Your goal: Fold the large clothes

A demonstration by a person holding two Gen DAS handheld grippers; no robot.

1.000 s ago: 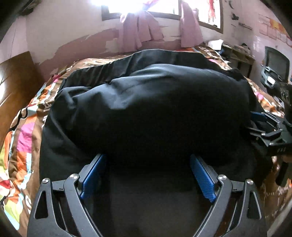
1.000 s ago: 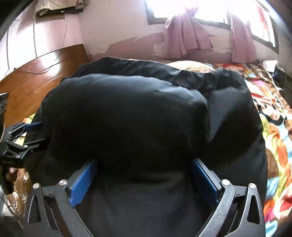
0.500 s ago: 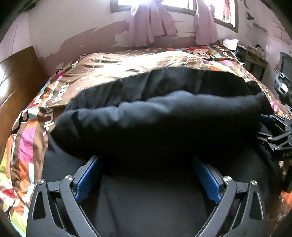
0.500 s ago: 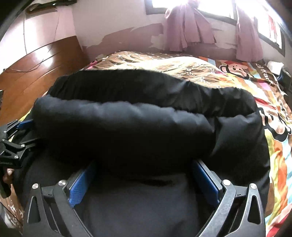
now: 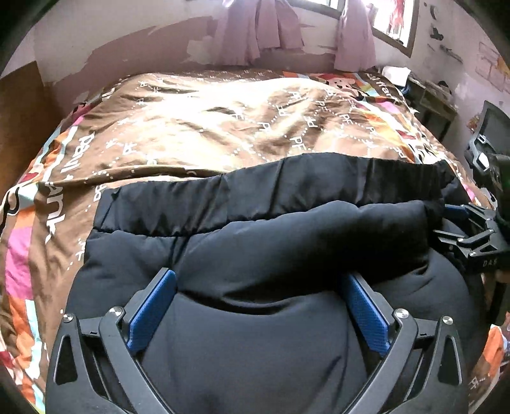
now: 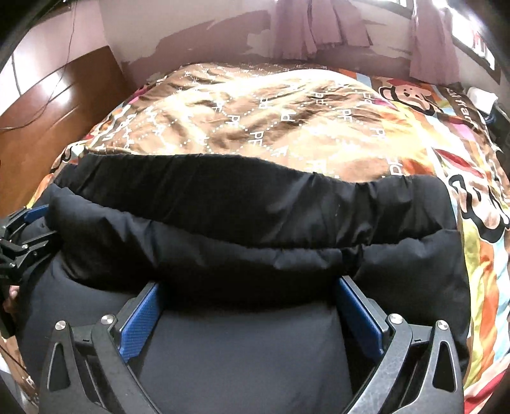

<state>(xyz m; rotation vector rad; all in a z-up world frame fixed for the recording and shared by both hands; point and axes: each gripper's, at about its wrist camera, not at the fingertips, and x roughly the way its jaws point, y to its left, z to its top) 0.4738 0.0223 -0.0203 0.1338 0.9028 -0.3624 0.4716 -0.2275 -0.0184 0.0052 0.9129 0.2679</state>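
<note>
A bulky black padded jacket (image 5: 287,242) lies folded on the bed, its hem band at the far edge; it also fills the right wrist view (image 6: 255,229). My left gripper (image 5: 258,286) stands wide, its blue pads either side of a thick fold of the jacket that bulges between them. My right gripper (image 6: 248,293) stands the same way over the jacket's other end. Each gripper shows at the edge of the other's view: the right gripper (image 5: 471,235), the left gripper (image 6: 22,235). Fingertips are buried in fabric.
The bed has a brown patterned quilt (image 5: 223,127) with cartoon monkey prints (image 6: 404,95). A wooden headboard (image 6: 47,105) stands on the left. Pink curtains (image 5: 264,28) hang on the far wall. A desk with clutter (image 5: 430,95) is at the right.
Both grippers have carried the raised jacket fold down and toward me. The far quilt, hidden before, now shows, and the jacket lies lower and flatter.
</note>
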